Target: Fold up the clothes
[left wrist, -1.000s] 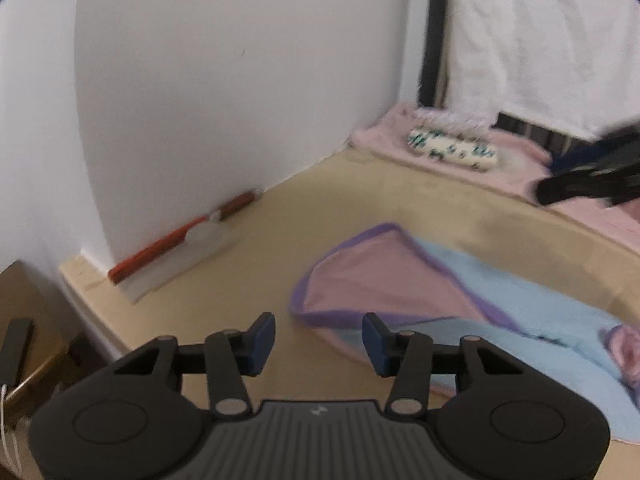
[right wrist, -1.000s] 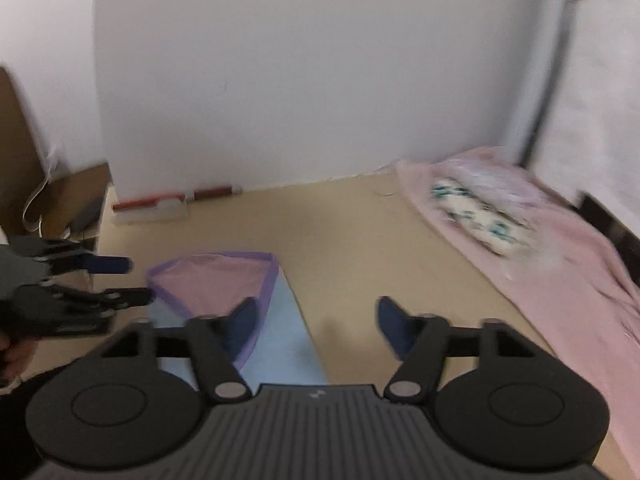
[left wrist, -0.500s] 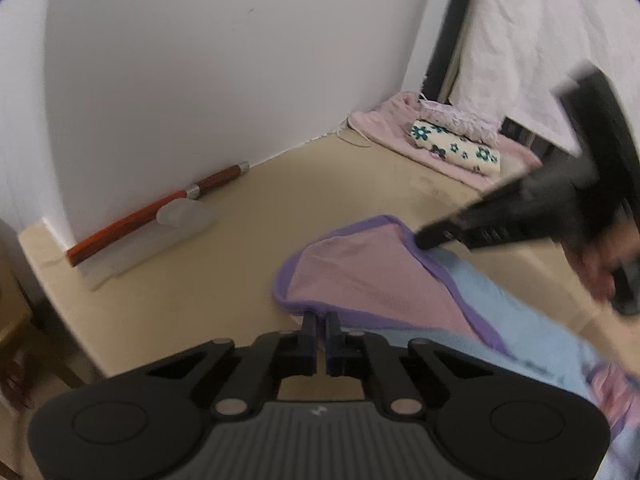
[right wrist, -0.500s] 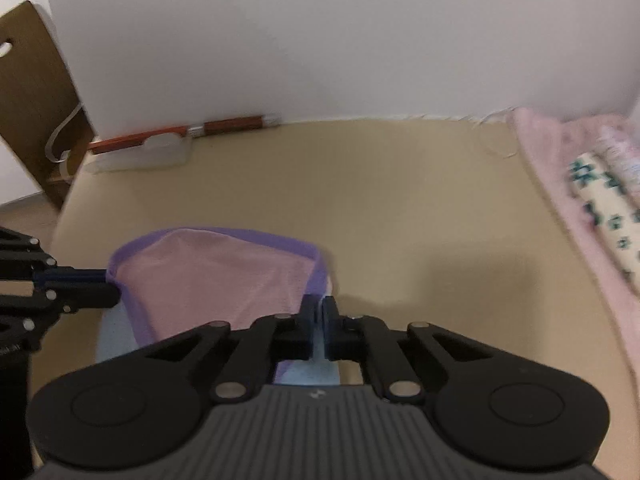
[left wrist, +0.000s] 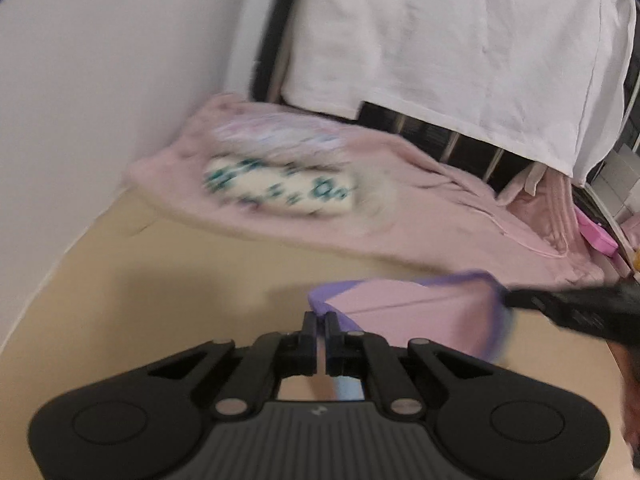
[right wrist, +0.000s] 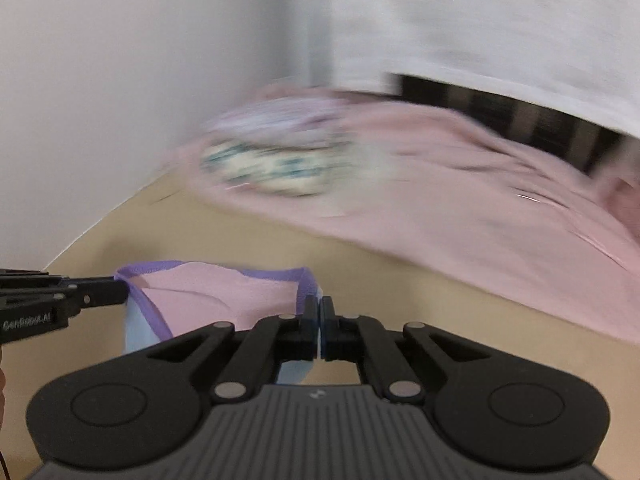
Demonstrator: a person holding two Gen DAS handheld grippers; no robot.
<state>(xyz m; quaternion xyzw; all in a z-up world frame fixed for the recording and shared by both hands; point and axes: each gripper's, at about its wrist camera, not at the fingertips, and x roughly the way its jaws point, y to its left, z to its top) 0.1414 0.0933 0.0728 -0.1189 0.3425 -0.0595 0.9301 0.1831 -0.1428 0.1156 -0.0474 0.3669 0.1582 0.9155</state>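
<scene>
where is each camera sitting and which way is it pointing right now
Left wrist: rides the left gripper, facing the pink blanket and white sheet; own fingers pinch the purple-edged garment; right gripper enters at right.
Right wrist: rides the right gripper, facing likewise; left gripper enters at left.
Shared: garment, blanket, floral roll, tan surface.

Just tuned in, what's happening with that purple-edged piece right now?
Both grippers are shut on the pink cloth with the purple trim. The left gripper pinches one corner of the hem and the right gripper pinches the other, so the edge hangs stretched between them above the tan surface. The blur suggests it is in motion. A pink blanket with a floral roll lies behind.
</scene>
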